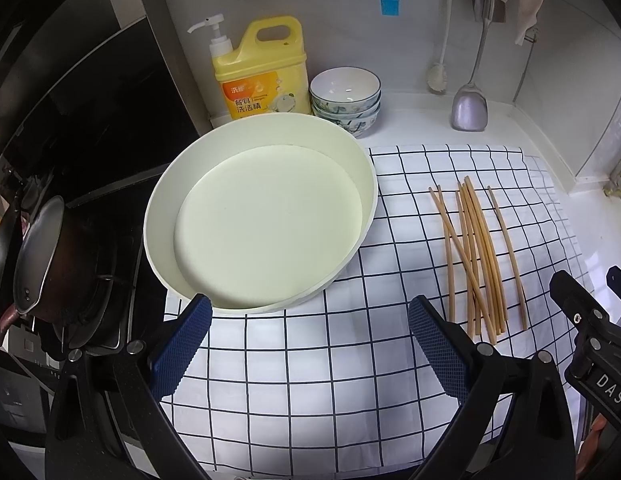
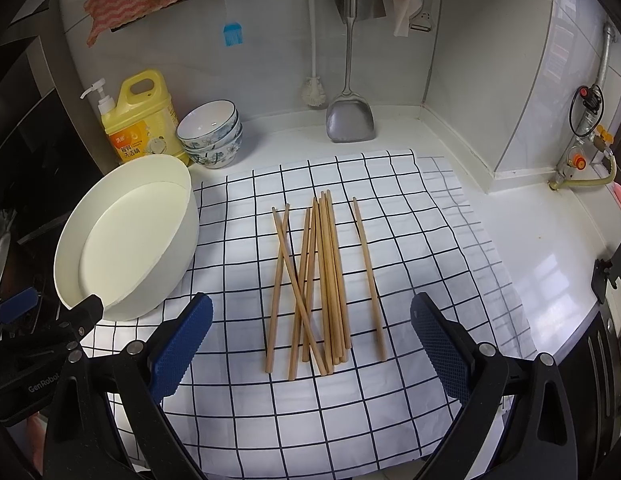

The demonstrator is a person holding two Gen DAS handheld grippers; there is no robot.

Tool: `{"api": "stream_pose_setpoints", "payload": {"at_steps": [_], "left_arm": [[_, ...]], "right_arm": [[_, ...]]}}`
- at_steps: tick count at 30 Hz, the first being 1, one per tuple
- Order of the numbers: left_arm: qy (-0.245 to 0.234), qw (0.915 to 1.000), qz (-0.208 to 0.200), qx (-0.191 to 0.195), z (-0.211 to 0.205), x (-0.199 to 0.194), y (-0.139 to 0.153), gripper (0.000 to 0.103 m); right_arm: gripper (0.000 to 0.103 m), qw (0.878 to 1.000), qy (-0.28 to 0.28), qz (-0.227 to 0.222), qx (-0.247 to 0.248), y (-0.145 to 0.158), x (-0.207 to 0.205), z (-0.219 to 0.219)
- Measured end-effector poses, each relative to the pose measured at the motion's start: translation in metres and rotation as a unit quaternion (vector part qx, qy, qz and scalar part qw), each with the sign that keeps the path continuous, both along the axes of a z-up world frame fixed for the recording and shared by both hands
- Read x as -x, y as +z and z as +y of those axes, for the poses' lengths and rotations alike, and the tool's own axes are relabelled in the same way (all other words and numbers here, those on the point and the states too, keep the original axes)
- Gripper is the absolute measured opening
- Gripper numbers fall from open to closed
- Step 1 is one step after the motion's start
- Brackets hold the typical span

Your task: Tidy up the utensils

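1. The wooden chopsticks [image 2: 322,280] lie loose on a white cloth with a dark grid [image 2: 270,412], roughly lengthwise away from the cameras. Most are bunched in a middle cluster, a few cross one another at the left of it, and one lies alone just to the right, apart from the rest.
2. The right gripper [image 2: 310,340] hangs above the near ends of the chopsticks, pointing forward and slightly down. Its blue ribbed pads [image 2: 178,344] are spread wide, one on each side of the bundle, gripping nothing and touching no stick.
3. A round white tub [image 1: 158,208] sits left of the chopsticks, tilted toward the cameras, its near edge on the cloth. It is empty inside.
4. The left gripper [image 1: 310,344] is held low just before the tub, released as well, with nothing between its pads. Its left pad [image 1: 182,344] overlaps the tub's near rim in this view; contact cannot be told.
5. In the left wrist view the right gripper's black frame shows at the right edge, beside the chopsticks.
6. Behind the tub stand a yellow pump bottle of dish soap [image 1: 262,68] and a stack of patterned bowls [image 1: 346,96], side by side against the wall.
7. A metal spatula [image 2: 349,116] and a white brush [image 2: 313,92] hang at the back wall, over the white counter [image 2: 550,248].
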State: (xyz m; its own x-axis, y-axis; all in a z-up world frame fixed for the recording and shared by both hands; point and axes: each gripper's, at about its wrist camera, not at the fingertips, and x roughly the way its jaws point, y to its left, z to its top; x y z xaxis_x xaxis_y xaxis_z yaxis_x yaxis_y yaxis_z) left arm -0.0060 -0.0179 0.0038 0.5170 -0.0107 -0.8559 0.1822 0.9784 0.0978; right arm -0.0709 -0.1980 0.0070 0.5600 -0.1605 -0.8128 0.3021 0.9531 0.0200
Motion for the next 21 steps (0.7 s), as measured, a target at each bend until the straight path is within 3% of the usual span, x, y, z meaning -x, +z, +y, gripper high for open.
{"api": "stream_pose_setpoints", "payload": {"at_steps": [21], "left_arm": [[-0.002,1.0,-0.003,-0.001,-0.0017,0.0016,-0.0006,0.097]], "right_arm": [[0.095,1.0,0.003,0.0,0.003,-0.0003,-0.0025,0.0034]]}}
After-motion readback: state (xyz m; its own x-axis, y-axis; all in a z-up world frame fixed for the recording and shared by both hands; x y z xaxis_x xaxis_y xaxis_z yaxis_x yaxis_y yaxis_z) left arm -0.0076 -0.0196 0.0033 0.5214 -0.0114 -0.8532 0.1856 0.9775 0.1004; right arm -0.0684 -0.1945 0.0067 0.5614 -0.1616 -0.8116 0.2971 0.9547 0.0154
